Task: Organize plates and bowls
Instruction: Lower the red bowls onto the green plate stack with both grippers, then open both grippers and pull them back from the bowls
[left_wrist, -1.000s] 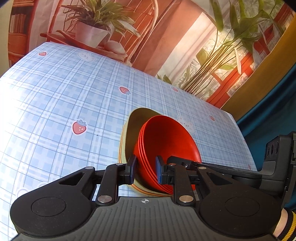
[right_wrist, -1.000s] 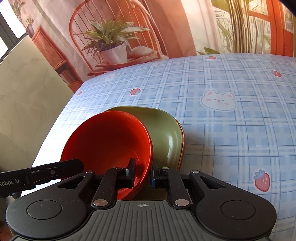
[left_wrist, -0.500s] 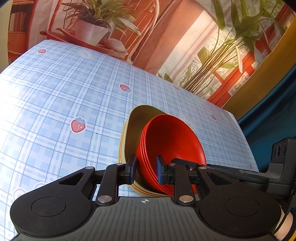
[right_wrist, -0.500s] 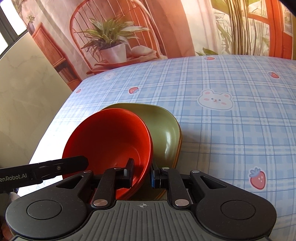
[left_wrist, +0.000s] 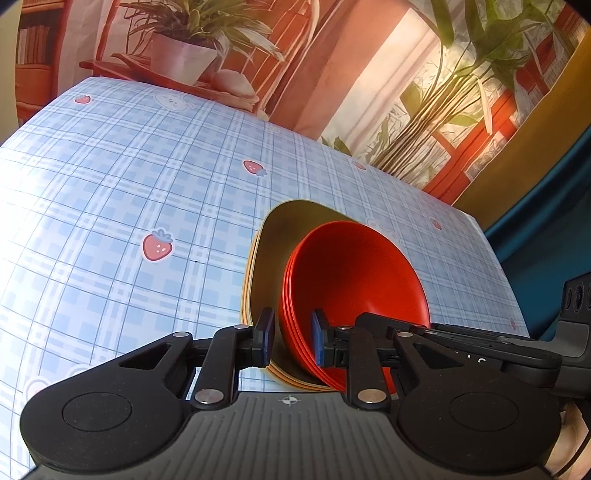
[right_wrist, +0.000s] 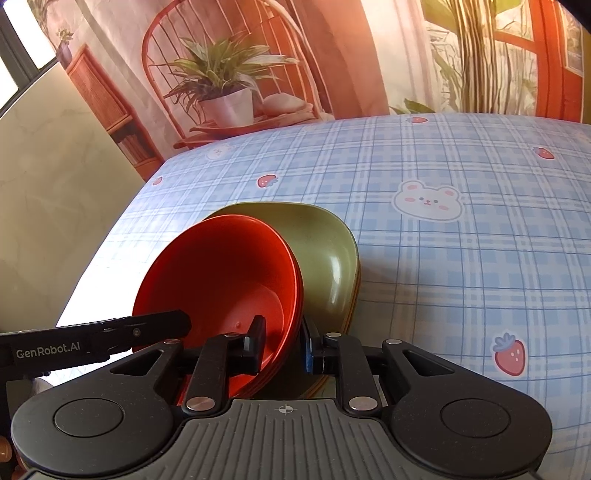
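My table (left_wrist: 110, 206), under its blue plaid cloth with strawberries and bears, carried only one cluster of dishes, so by my judgement the sorting was nearly finished: the plates (left_wrist: 275, 254), an olive one on top of yellowish and orange rims, lay stacked on the cloth near its edge, and the red bowls (left_wrist: 351, 273), several nested together, sat on top of them, tilted rather than flat. No other plate or bowl showed in either view. What remained, as I read it, was to settle the nest level on the plates and let go. My left gripper (left_wrist: 293, 341) was closed on the rims of the red bowls at one side, its blue pads pressing the stacked edges between them. My right gripper (right_wrist: 282, 345) had the opposite rim between its jaws (right_wrist: 258, 343); the pads sat at the edge, though I could not tell for sure that both pressed it, since the far one was half hidden behind the rim. Set against the view a second before, little differed: the dishes kept their places, my left jaws held the same narrow gap, and in the left view the other gripper's black body had slid a little toward the right edge.
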